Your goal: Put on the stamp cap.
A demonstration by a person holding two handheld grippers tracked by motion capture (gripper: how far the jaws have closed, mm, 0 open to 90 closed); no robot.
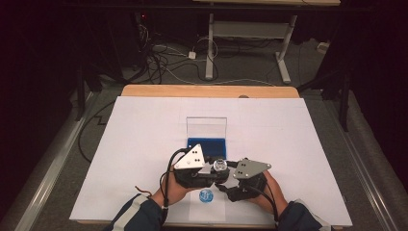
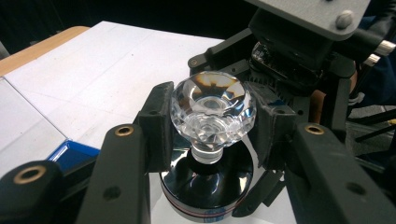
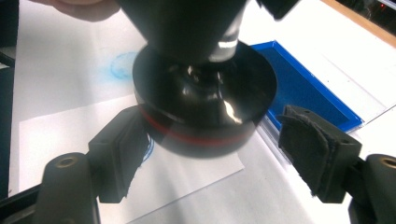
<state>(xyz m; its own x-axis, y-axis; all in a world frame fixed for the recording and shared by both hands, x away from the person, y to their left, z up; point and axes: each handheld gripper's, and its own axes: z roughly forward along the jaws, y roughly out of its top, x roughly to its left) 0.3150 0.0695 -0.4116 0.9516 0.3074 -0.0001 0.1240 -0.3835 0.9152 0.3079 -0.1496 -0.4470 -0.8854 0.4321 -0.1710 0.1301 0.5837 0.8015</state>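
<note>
A stamp with a clear faceted knob (image 2: 212,107) and a round black base (image 2: 205,182) ringed in red is held just above the white paper. My left gripper (image 2: 210,126) is shut on the knob, one pad on each side. In the high view the knob (image 1: 220,166) sits between my two hands, the left gripper (image 1: 212,169) over it. My right gripper (image 3: 212,140) is open around the black base (image 3: 205,107). Its left pad (image 3: 123,144) is close against the base rim, and its right pad (image 3: 306,140) stands clear of it.
A blue ink pad (image 1: 206,143) lies in a clear box with its lid (image 1: 206,127) upright, just beyond the grippers. A round blue stamp print (image 1: 205,196) marks the small paper sheet near the front edge. White paper (image 1: 144,144) covers the table.
</note>
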